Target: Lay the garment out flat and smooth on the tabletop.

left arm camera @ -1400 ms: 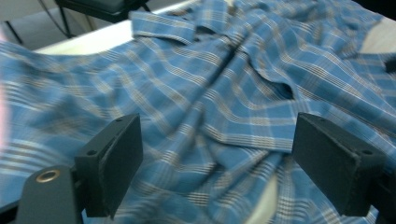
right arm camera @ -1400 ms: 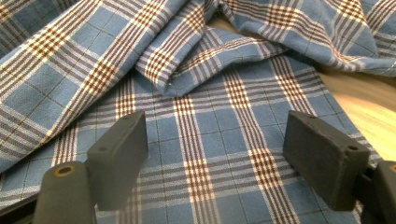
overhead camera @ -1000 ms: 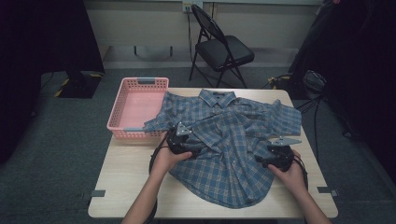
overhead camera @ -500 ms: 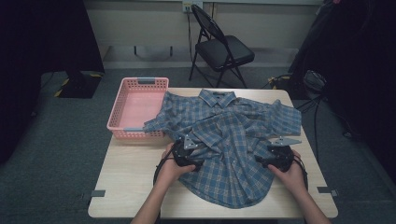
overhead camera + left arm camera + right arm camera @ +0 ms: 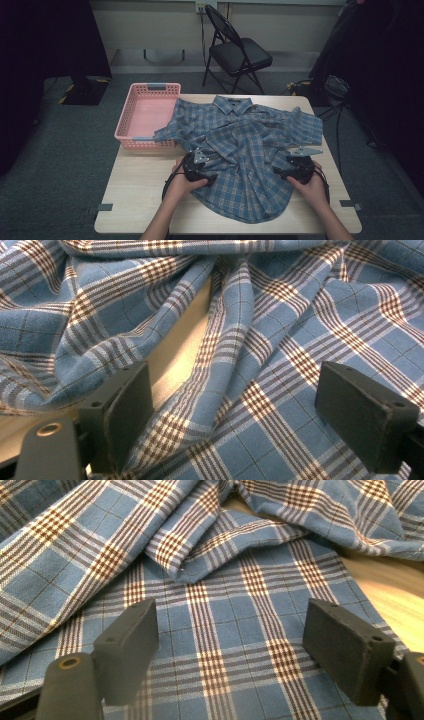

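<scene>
Shirt [image 5: 245,150]: rumpled on the counter [image 5: 140,195], under both my claws.
Left claw [image 5: 235,410]: spread, a fold ridge between its jaws.
Right claw [image 5: 230,650]: spread over flat cloth.
Tip: I'd pinch one layer only, then pull evenly.

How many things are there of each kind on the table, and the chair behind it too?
Plaid shirt: 1
Pink basket: 1
Tongs: 2, the left tongs and the right tongs, both open over the shirt
Folding chair: 1
Total: 5
</scene>
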The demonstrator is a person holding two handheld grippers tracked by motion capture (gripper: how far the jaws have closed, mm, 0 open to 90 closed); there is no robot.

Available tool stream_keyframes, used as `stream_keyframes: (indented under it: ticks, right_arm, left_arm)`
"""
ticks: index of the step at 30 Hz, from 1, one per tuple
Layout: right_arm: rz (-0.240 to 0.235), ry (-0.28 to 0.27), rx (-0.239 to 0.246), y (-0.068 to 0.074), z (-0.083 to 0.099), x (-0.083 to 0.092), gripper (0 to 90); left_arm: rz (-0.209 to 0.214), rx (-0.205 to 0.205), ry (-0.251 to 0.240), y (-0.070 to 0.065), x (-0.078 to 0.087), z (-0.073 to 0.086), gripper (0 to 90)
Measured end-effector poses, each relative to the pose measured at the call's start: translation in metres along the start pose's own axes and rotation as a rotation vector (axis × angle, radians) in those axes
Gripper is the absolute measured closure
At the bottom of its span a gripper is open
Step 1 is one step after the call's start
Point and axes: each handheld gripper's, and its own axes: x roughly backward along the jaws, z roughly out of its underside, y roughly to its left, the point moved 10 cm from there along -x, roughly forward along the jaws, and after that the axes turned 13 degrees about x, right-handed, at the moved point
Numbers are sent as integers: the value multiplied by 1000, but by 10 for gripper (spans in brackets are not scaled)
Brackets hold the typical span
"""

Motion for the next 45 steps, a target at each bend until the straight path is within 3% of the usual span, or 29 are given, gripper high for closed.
stream_keyframes:
  ticks: [8, 12, 17, 20, 21, 23, 25, 30, 34, 38, 45]
  right_arm:
    - [-3, -1, -2, 0, 0, 0, 215]
    - [3, -9, -15, -3, -1, 3, 270]
    - [69, -38, -29, -26, -8, 8, 379]
    - [110, 11, -37, -41, -1, 4, 427]
    - [110, 38, -45, -44, 5, 1, 431]
    - [94, 5, -71, -46, 6, 0, 464]
    - [91, 0, -72, -46, 7, 3, 558]
    - [43, 20, -43, -36, 10, 11, 741]
    - [4, 21, -50, -22, 17, 22, 871]
    - [-28, 21, -65, -13, 22, 31, 875]
    - [-73, 49, -12, 17, 34, 52, 857]
  left_arm:
    - [-5, 4, -2, 0, 0, 0, 147]
    - [-9, 8, -3, 0, 0, 0, 147]
    - [-8, 8, -3, 0, 0, 0, 147]
    - [-9, 8, -3, 0, 0, 0, 147]
    - [-9, 8, -3, 0, 0, 0, 147]
    - [-9, 7, -3, 0, 0, 1, 147]
    - [-9, 7, -3, 0, 0, 1, 147]
    - [-11, 9, -3, 0, 0, 1, 147]
    - [-12, 9, -3, 0, 1, 1, 147]
    - [-12, 9, -3, 0, 1, 1, 147]
    - [-12, 9, -4, 0, 1, 1, 147]
